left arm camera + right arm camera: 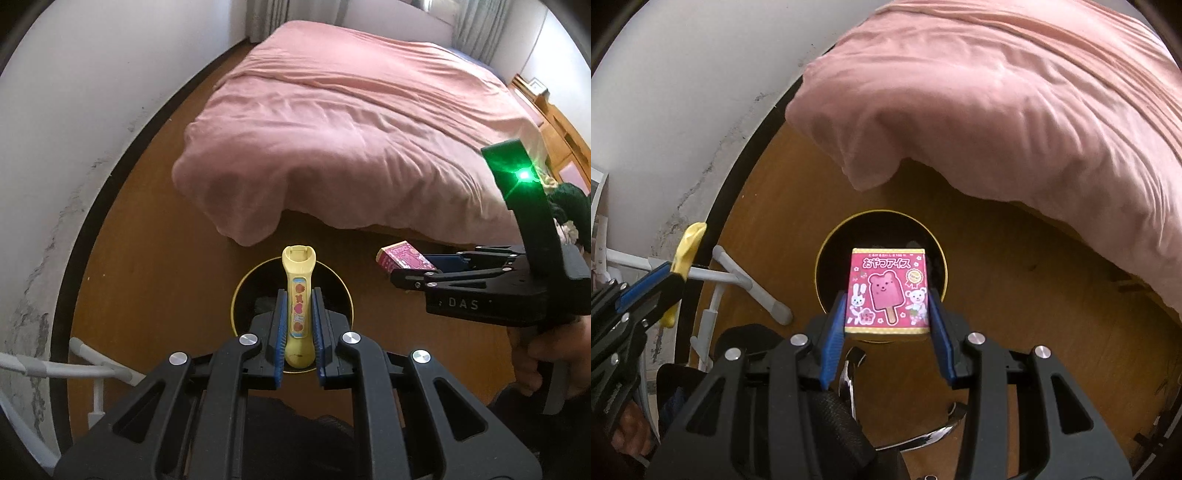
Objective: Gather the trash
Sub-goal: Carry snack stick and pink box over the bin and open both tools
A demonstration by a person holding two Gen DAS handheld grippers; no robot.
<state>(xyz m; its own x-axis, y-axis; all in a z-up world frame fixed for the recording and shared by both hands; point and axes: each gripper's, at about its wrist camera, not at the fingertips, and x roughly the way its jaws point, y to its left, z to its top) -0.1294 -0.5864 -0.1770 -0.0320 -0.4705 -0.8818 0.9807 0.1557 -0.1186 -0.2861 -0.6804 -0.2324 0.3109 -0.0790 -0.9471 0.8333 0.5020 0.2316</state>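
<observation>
Above a round bin (pixel 827 251) on wooden floor, left fingers (pixel 320 328) pinch a yellow tube (pixel 298 295); right fingers (pixel 940 325) clamp a pink box (pixel 888 291).

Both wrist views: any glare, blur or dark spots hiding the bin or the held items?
Left wrist view: a green light flares on the right hand-held gripper; yellow tube sharp; bin interior black. Right wrist view: pink box sharp, print legible; bin interior dark; fisheye bends wall and bed.
</observation>
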